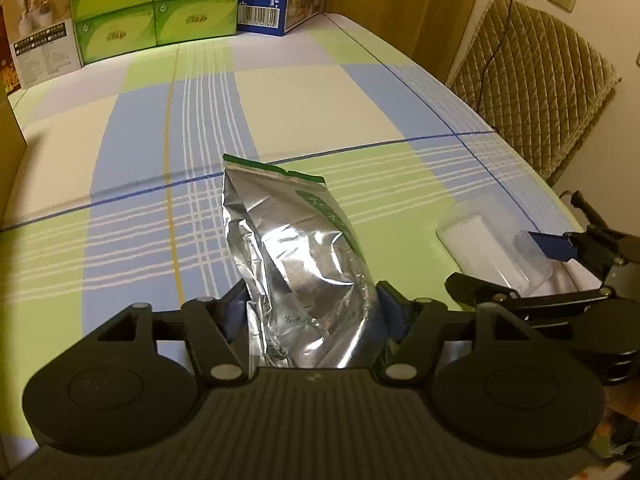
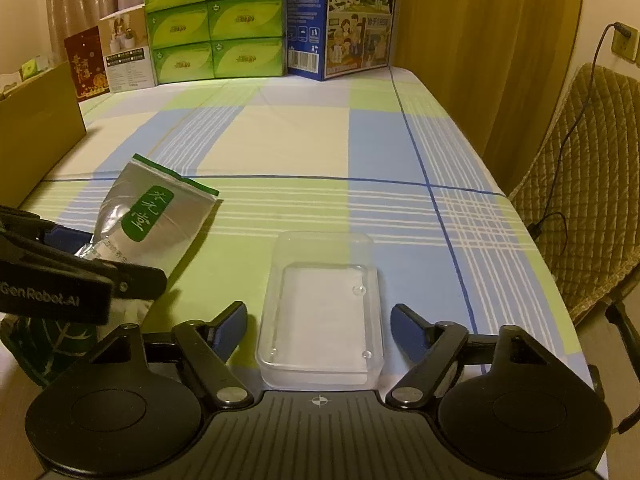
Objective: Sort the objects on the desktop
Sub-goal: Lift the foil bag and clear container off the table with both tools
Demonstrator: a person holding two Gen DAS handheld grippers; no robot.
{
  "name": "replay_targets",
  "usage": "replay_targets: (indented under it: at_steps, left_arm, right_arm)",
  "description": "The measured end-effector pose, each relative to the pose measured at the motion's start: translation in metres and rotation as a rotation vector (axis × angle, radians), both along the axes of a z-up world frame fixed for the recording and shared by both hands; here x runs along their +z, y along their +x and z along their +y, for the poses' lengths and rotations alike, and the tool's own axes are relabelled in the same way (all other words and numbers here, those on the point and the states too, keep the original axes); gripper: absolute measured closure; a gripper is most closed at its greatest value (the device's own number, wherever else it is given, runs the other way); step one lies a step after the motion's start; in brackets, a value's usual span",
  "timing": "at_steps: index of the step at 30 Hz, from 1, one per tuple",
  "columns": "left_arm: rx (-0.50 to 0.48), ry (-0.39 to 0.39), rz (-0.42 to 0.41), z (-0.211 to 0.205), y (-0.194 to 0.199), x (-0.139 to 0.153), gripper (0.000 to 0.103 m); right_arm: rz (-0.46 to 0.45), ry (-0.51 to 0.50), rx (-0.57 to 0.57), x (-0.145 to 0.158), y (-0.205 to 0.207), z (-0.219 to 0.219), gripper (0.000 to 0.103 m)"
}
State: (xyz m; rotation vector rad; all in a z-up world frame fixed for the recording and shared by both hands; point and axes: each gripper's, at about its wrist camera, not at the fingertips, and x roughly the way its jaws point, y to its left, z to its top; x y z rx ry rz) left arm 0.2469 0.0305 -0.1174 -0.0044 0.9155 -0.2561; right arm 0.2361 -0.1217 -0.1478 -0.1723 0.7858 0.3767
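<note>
A silver foil pouch with a green label stands tilted between the blue pads of my left gripper, and both pads touch its sides. The right wrist view shows the same pouch reaching out from the left gripper over the checked tablecloth. A clear plastic box with white paper inside lies between the fingers of my right gripper. A gap shows on each side of it, so that gripper is open. In the left wrist view the right gripper sits around the box at the table's right edge.
Green tissue packs and a blue milk carton box line the far end. A cardboard box stands at the left. A quilted chair with a cable over it is beyond the table's right edge.
</note>
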Motion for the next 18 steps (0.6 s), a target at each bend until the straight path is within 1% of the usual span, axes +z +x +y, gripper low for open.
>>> replay_targets:
  at_steps: [1, 3, 4, 5, 6, 9, 12, 18]
  left_arm:
    - [-0.004, 0.006, -0.002, -0.001, 0.000, 0.000, 0.038]
    - [-0.012, 0.015, -0.003, -0.001, -0.001, -0.001, 0.039]
    - [-0.015, 0.022, -0.003, -0.003, -0.001, -0.001, 0.040]
    - [-0.020, 0.025, -0.005, -0.003, -0.001, -0.001, 0.046]
    - [-0.026, 0.018, -0.004, -0.004, -0.002, 0.000, 0.050]
    - [-0.028, 0.024, -0.011, -0.004, -0.005, 0.004, 0.056]
    - [-0.024, 0.022, -0.018, -0.003, -0.009, 0.008, 0.059]
    - [-0.036, 0.000, -0.030, -0.001, -0.021, 0.020, 0.059]
  right_arm:
    - [0.001, 0.004, -0.001, 0.000, 0.000, 0.000, 0.036]
    - [0.002, 0.008, -0.010, 0.001, 0.000, 0.001, 0.049]
    - [0.005, 0.007, -0.014, 0.002, 0.000, 0.001, 0.049]
    - [0.008, 0.009, -0.020, 0.002, 0.000, 0.001, 0.049]
    - [0.009, 0.009, -0.023, 0.002, 0.000, 0.001, 0.049]
    - [-0.005, -0.005, -0.017, 0.004, -0.003, 0.003, 0.049]
    - [-0.027, 0.003, -0.015, 0.010, -0.007, 0.003, 0.049]
    - [-0.038, 0.040, -0.006, 0.021, -0.015, 0.003, 0.049]
